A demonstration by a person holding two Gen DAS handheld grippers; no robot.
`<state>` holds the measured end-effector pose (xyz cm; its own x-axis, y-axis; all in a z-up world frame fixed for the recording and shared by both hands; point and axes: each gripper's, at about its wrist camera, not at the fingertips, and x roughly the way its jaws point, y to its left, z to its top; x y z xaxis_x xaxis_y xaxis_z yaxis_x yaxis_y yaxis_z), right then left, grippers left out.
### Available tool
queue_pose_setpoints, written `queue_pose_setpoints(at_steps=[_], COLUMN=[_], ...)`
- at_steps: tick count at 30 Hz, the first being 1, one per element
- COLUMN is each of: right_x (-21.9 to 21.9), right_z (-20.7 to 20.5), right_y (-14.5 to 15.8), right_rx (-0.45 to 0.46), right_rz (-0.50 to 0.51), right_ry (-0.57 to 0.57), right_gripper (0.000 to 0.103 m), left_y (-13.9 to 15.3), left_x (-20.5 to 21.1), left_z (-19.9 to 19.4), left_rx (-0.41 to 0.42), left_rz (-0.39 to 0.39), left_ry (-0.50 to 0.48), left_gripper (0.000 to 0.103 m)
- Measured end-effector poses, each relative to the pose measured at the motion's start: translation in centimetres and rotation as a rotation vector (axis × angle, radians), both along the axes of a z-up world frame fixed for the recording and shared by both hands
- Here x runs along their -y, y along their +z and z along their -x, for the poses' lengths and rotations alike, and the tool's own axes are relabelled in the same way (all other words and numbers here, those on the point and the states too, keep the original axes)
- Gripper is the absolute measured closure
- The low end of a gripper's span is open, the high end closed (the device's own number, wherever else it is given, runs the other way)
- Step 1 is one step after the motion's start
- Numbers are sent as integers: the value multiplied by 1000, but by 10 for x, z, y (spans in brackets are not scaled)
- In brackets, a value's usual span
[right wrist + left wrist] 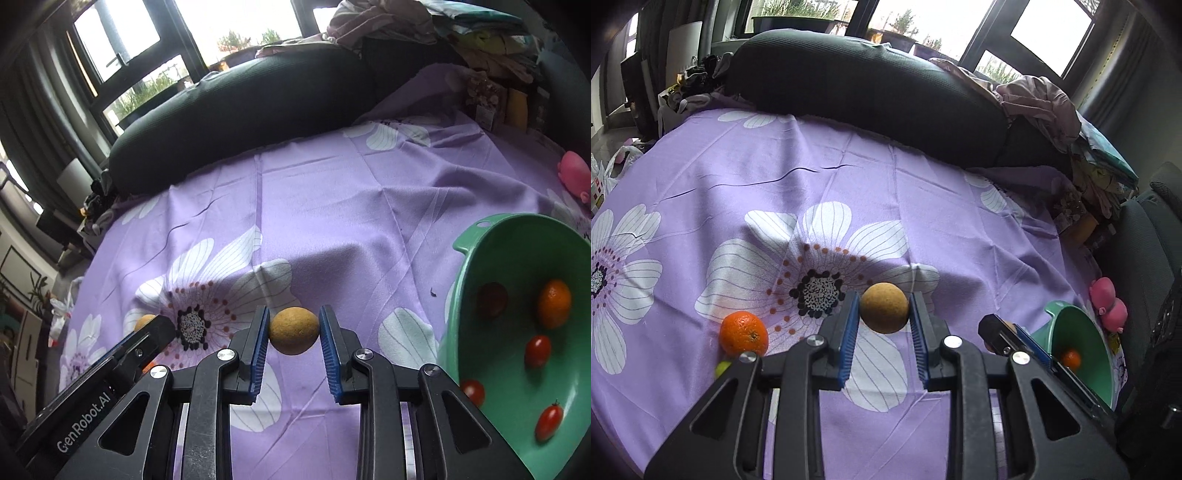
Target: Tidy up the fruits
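My left gripper is shut on a round tan-brown fruit, held above the purple flowered cloth. My right gripper is shut on a second tan-brown fruit, also off the cloth. Each gripper shows in the other's view: the right gripper beside the green bowl, the left gripper at lower left. The green bowl holds a mandarin, a dark fruit and three cherry tomatoes. Another mandarin lies on the cloth left of my left gripper.
A long dark cushion lies along the far side of the cloth. A pink toy pig sits beyond the bowl. Piled clothes and boxes crowd the back right. A small yellow-green fruit lies below the mandarin.
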<state>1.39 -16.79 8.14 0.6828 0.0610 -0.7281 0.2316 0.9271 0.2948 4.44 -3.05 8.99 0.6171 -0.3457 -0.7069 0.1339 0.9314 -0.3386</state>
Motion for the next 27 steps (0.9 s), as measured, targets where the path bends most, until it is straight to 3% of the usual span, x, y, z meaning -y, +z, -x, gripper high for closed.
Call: queue_pose_setpoints(at_steps=[10, 20, 27], right_x=[54, 123, 139], right_z=[52, 93, 102], right_y=[36, 26, 15], right_rx=[111, 62, -1], right_rz=[3, -35, -40], right_ry=[-216, -446, -485], right_gripper=[73, 73, 73], left_y=[22, 0, -17], left_x=[61, 127, 155], left_z=[36, 56, 65], left_rx=[103, 64, 19], left_rz=[50, 26, -5], left_ry=[-246, -466, -571], left_gripper=[76, 76, 76])
